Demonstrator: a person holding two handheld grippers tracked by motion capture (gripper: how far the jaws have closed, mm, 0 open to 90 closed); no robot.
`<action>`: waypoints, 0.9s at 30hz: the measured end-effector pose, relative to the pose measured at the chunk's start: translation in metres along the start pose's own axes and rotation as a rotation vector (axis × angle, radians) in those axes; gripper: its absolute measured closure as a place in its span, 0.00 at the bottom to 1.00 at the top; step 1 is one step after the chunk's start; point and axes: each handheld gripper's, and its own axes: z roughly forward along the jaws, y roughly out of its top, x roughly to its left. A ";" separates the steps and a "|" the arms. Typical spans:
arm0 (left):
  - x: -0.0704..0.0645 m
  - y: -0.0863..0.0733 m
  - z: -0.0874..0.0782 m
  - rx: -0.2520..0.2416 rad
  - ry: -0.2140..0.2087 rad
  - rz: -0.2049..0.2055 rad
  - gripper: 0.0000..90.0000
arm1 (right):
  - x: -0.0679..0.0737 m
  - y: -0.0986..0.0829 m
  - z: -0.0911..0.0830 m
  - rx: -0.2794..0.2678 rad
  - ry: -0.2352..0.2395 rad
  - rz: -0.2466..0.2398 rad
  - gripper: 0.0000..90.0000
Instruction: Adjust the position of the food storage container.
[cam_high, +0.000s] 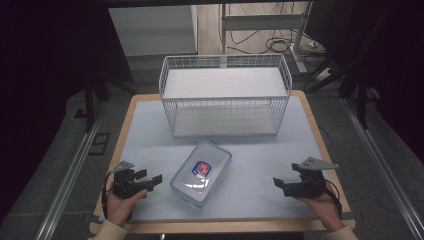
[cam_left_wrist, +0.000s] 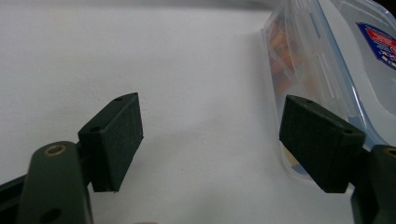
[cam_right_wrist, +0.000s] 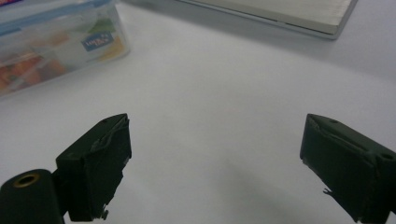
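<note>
While both tools are held low over the white mat (cam_high: 260, 165), a clear plastic food box (cam_high: 201, 172) is seen lying between them, near the front of the table and turned at a slant. It is set much closer to the left gripper (cam_high: 152, 181), whose tips are placed just beside the box's near left corner; the right gripper (cam_high: 278, 186) is kept well apart from it, across a bare stretch of mat.

Seen from the left gripper view, the jaws of the left gripper (cam_left_wrist: 210, 140) are spread wide with nothing between them but mat, and the box (cam_left_wrist: 322, 60) is found directly behind the jaw on that view's right. Whether that jaw touches the box wall cannot be told. The right gripper (cam_right_wrist: 215, 163) is likewise released, its jaws parted and empty, with the box (cam_right_wrist: 56, 42) at the upper left of its view.

The box is a rounded rectangle of glossy, see-through plastic, closed by a blue-edged lid bearing a red and blue label; orange contents are glimpsed through the wall. The jaw pads are matt black, blocky and slightly rough. Behind the box, a white wire basket (cam_high: 225, 95) is stood on the mat.
</note>
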 end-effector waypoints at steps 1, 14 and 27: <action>0.000 0.000 0.000 0.000 0.000 0.000 0.24 | 0.000 0.001 -0.002 -0.006 -0.002 0.000 0.11; -0.004 0.003 -0.004 -0.010 0.019 0.030 0.29 | -0.002 0.000 -0.010 -0.027 -0.019 0.016 0.15; -0.003 0.002 -0.003 -0.003 0.022 0.035 0.29 | -0.003 -0.001 -0.009 -0.012 -0.013 0.016 0.16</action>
